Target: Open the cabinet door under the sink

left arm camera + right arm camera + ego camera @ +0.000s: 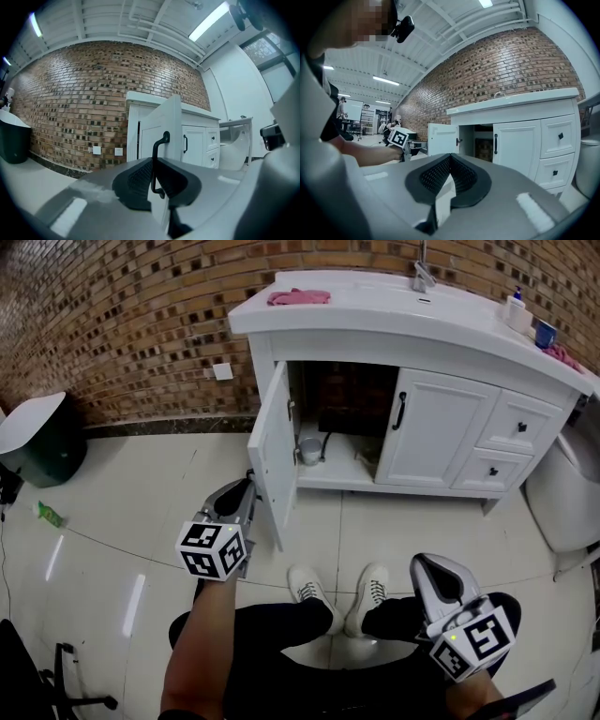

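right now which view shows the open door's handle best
The left gripper view: the black handle stands close up between the jaws. The head view shows the door from above, handle hidden; the right gripper view shows only its inner face.

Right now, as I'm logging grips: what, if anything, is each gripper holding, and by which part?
The left gripper holds the black handle of the open cabinet door, pads closed on its vertical bar. The right gripper holds nothing.
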Available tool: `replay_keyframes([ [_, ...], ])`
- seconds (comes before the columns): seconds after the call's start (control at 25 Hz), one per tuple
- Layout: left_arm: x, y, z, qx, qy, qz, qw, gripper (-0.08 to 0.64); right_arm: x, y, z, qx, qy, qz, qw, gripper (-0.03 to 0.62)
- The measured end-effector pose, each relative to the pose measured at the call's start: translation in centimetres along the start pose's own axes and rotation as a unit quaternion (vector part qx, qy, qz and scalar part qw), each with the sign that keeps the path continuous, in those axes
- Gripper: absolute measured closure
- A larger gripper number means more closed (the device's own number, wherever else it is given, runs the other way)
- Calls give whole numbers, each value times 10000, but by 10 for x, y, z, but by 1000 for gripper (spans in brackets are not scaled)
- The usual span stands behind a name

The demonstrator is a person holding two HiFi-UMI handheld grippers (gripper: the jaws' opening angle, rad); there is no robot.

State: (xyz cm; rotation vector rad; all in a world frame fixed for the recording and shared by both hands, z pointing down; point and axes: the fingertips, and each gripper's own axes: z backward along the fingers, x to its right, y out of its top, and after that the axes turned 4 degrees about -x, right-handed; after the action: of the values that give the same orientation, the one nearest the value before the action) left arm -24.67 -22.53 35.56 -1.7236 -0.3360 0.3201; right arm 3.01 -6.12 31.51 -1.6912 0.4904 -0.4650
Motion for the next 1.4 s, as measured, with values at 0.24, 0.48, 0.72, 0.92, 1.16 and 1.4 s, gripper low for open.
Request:
replay_keyframes([
  [0.24, -15, -1, 7, 71, 169, 243, 9995, 529, -3, 1, 6, 19, -22, 41, 10000, 586],
  [0.48, -6, 0, 33, 180, 101, 402, 9990, 554, -10, 4, 10, 74, 8, 76, 9999, 586],
  [0.72, 36, 0, 59, 92, -377, 897, 9952, 555, -15, 5, 18, 78, -109, 178, 9998, 586],
  [0.92, 87, 15, 85, 157, -825, 1060, 9908, 555, -13, 4, 28, 45, -203, 239, 9995, 586],
  [1.16, 153, 37, 125, 401, -1078, 389, 9926, 555, -7, -1, 44, 16, -216, 169, 9996, 586],
  [1.4, 174, 44, 152, 531, -1192, 304, 9910, 555, -7, -3, 61, -44, -233, 153, 9996, 586],
])
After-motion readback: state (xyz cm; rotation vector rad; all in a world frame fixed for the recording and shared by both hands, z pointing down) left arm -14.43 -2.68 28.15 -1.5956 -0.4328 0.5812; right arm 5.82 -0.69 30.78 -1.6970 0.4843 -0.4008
